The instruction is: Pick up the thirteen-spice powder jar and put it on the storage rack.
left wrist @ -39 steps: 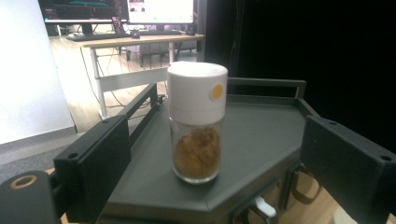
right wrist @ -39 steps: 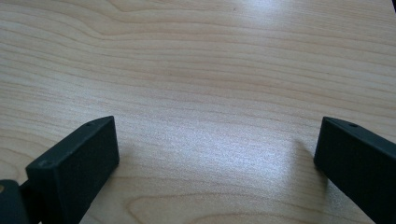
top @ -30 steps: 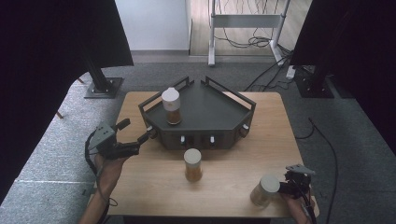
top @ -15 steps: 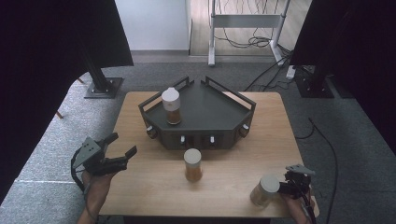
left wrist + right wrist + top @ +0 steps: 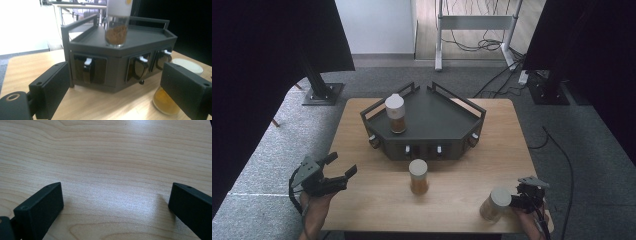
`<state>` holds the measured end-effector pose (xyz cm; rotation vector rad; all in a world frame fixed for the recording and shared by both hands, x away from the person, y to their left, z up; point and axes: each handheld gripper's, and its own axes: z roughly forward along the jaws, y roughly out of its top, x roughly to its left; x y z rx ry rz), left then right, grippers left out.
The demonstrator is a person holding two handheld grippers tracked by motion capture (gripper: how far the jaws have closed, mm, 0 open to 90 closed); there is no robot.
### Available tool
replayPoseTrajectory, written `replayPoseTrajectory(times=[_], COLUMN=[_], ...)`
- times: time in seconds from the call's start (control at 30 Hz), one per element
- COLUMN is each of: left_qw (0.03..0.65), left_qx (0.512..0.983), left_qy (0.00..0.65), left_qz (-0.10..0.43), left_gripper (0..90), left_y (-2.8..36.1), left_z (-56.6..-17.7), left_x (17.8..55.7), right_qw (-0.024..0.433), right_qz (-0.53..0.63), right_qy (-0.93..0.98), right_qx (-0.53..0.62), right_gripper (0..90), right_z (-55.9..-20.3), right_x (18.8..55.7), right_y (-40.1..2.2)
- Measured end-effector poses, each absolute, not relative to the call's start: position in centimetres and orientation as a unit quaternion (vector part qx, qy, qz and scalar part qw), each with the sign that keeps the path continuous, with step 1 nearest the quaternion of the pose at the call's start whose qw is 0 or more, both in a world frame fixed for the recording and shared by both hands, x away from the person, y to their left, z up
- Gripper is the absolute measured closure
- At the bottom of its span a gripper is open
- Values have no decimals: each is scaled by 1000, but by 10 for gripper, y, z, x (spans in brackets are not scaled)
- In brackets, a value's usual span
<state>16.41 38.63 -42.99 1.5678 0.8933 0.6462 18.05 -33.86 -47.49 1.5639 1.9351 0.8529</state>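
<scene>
At the lower left of the high view, the left gripper (image 5: 343, 164) hung just off the table's (image 5: 362, 200) near-left edge, its jaws spread and holding nothing, aimed up and to the right across the wood. The middle jar (image 5: 418, 176) stood upright at the centre of the frame, to the right of that gripper and apart from it, just in front of the dark rack (image 5: 437, 117); a brown-filled jar (image 5: 395, 113) stood on the rack's left part. At the lower right, the right gripper (image 5: 518, 199) sat low by the table's near edge with a third jar (image 5: 494, 202) just to its left, whether touching could not be told. In the left gripper view, the left gripper (image 5: 115, 75) had its jaws wide apart, with the rack front (image 5: 112, 72) filling the gap between them; the middle jar (image 5: 165, 103) showed at the lower right, partly behind the right-hand jaw, so it lay off that side of the reach line, its long axis vertical. In the right gripper view, the right gripper (image 5: 116, 187) was spread wide over bare tabletop (image 5: 112, 152), nothing between its jaws. The left hand looked better placed for the middle jar: forearm low, tool roughly level, needing a swing rightward.
</scene>
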Motion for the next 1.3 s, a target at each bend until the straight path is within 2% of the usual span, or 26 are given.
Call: replayPoseTrajectory(times=[1.3], left_qw=[501], left_qx=[709], left_qy=[436], left_qz=[238], left_gripper=[103], left_y=[370], left_z=[-484], left_x=[185], right_qw=[253], right_qz=[314], right_qy=[712], right_qx=[576], right_gripper=[0], right_z=[-475], right_x=[180], right_y=[-339])
